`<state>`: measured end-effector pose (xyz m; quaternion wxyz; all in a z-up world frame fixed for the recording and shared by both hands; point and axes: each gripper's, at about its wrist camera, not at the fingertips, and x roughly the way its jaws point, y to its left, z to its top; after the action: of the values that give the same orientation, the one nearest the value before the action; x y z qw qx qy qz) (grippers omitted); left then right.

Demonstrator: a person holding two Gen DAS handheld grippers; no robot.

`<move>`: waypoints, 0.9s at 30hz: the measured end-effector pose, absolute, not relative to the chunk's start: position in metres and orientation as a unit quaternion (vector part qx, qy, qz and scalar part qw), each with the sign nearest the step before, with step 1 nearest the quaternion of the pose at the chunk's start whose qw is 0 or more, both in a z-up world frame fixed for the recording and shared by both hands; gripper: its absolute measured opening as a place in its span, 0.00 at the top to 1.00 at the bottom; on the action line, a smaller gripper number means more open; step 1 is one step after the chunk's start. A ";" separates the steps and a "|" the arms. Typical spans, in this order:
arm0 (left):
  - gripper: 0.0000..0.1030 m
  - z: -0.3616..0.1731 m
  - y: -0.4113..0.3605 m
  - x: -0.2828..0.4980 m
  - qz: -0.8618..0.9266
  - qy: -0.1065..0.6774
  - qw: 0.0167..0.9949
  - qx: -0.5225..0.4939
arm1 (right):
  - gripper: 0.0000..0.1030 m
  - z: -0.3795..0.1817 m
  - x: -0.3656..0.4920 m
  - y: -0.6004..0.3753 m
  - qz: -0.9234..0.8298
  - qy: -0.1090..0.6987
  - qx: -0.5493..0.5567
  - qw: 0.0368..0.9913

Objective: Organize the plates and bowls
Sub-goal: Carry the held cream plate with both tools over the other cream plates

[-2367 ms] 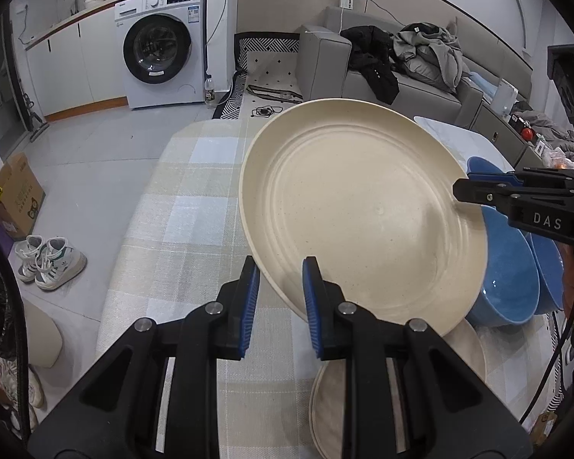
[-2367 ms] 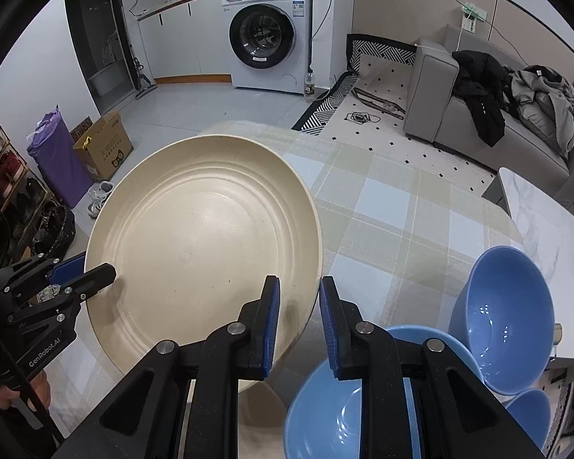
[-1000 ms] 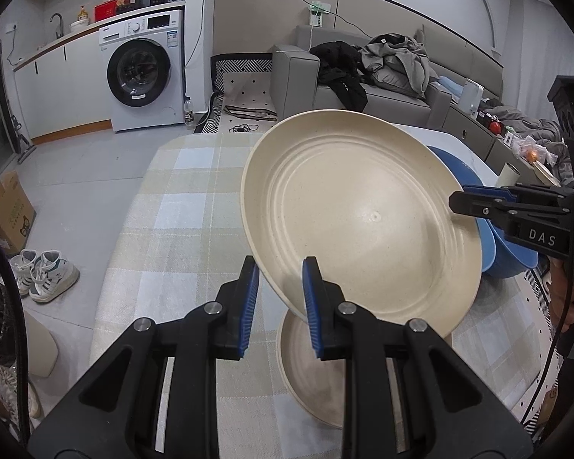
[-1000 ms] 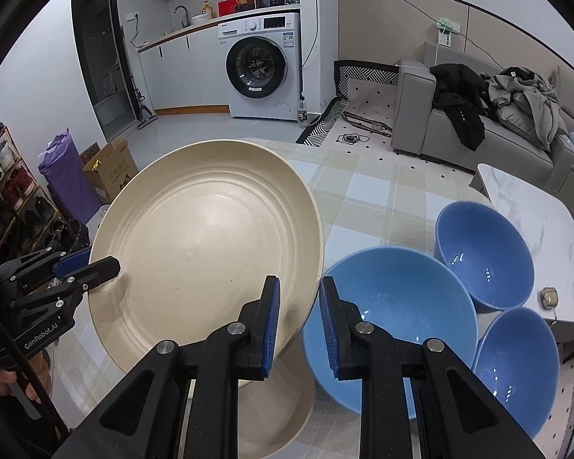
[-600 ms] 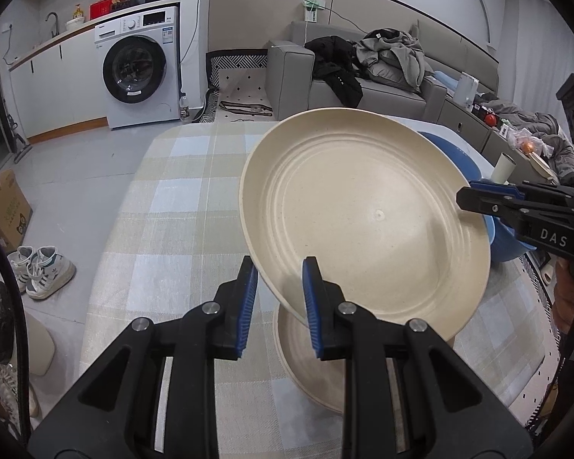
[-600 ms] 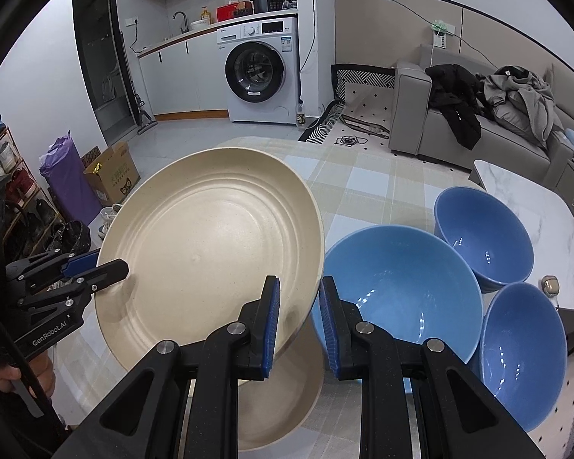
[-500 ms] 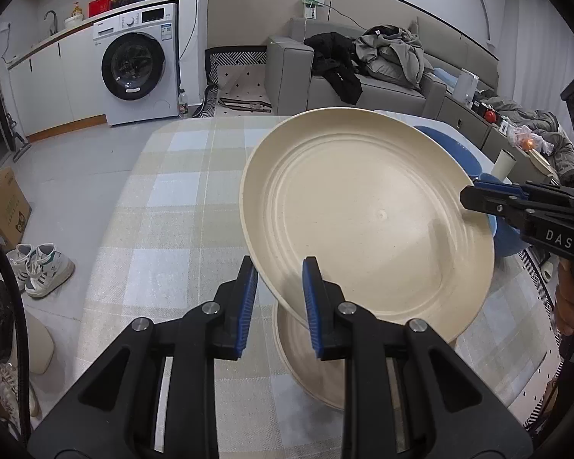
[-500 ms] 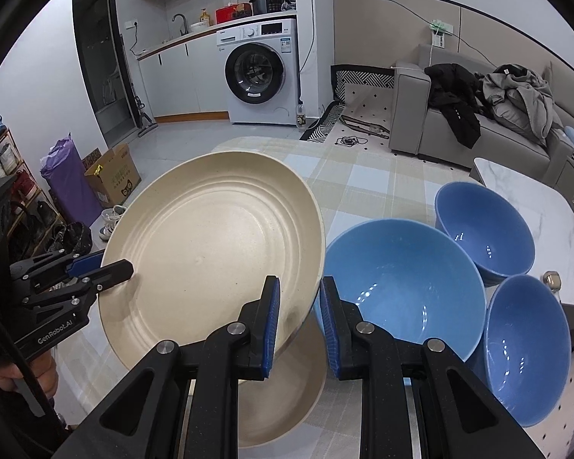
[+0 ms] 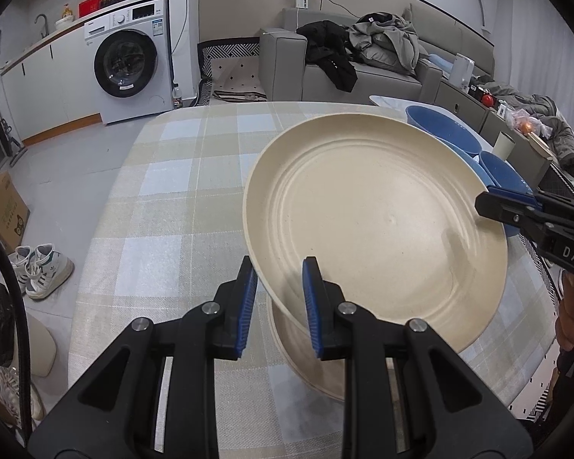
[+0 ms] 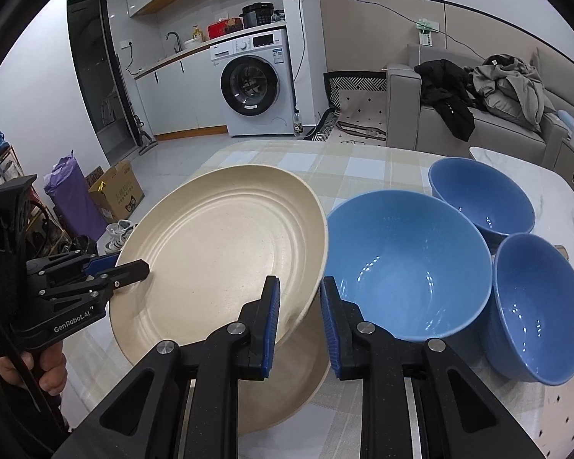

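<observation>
Both claws pinch opposite rims of the cream plate (image 9: 375,222): left claw (image 9: 279,294), right claw (image 10: 296,317). Plate hangs tilted between them, above the lower plate (image 10: 287,390). Probably stiff, light, slick; rim grips suit it.

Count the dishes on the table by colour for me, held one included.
Cream plates: 2, the held plate and the plate under it.
Blue bowls: 3, the large bowl, the far bowl and the near bowl.
Total: 5.
</observation>
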<state>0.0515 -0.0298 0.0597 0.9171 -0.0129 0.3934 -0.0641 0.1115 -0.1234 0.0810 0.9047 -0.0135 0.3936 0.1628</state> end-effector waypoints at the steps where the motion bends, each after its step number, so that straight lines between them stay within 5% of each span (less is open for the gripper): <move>1: 0.81 0.058 -0.030 0.053 -0.063 0.394 0.917 -0.011 | 0.78 0.079 0.109 -0.123 0.163 0.393 -0.014 0.905; 27: 0.81 0.024 -0.031 0.049 -0.072 0.412 0.908 0.009 | 0.78 0.046 0.082 -0.133 0.162 0.393 0.003 0.905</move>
<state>0.0486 -0.0306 0.0238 0.9083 0.0087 0.4120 -0.0720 0.0819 -0.1332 0.0459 0.9049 0.0031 0.3935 0.1621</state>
